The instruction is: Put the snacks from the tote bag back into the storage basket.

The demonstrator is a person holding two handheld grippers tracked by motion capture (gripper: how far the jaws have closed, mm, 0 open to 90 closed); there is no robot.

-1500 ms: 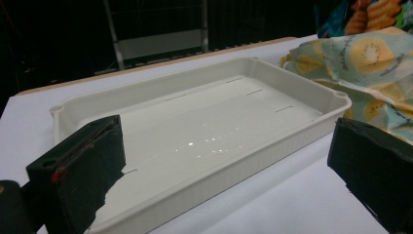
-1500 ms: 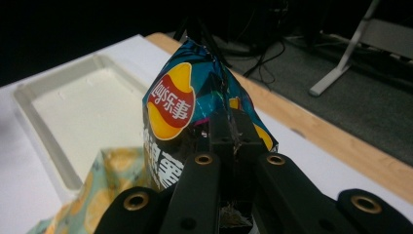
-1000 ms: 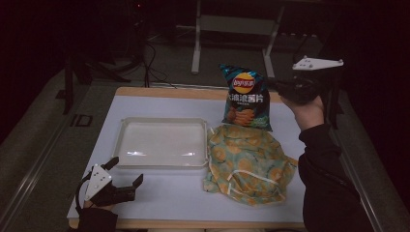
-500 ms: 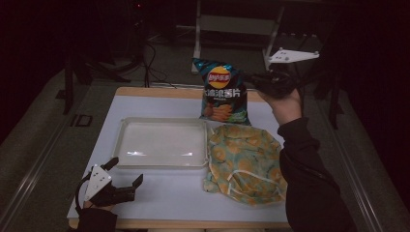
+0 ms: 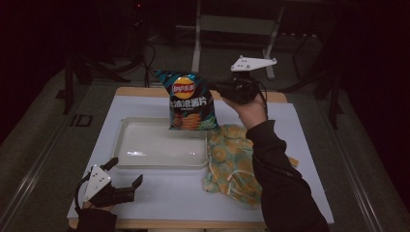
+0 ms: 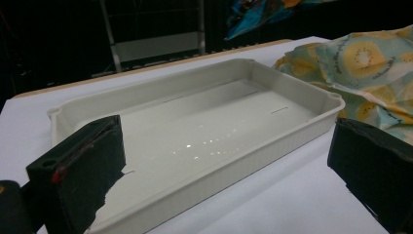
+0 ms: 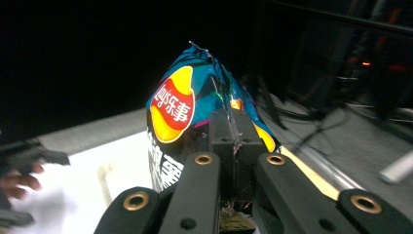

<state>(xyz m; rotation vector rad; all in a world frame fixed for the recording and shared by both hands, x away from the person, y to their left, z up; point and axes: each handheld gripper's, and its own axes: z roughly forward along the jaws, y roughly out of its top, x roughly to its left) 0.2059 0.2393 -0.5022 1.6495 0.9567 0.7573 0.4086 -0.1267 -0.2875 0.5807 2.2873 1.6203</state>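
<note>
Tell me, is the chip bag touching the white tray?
Apart. In the high view the chip bag hangs in the air from the right gripper, its bottom edge lifted above the white tray.

A crumpled kiwi-print cloth lies on the right half of the white table, its edge right up against the tray. Beyond the table's far edge, a grey metal stand rises from the floor, and dark cables trail to its left.
</note>
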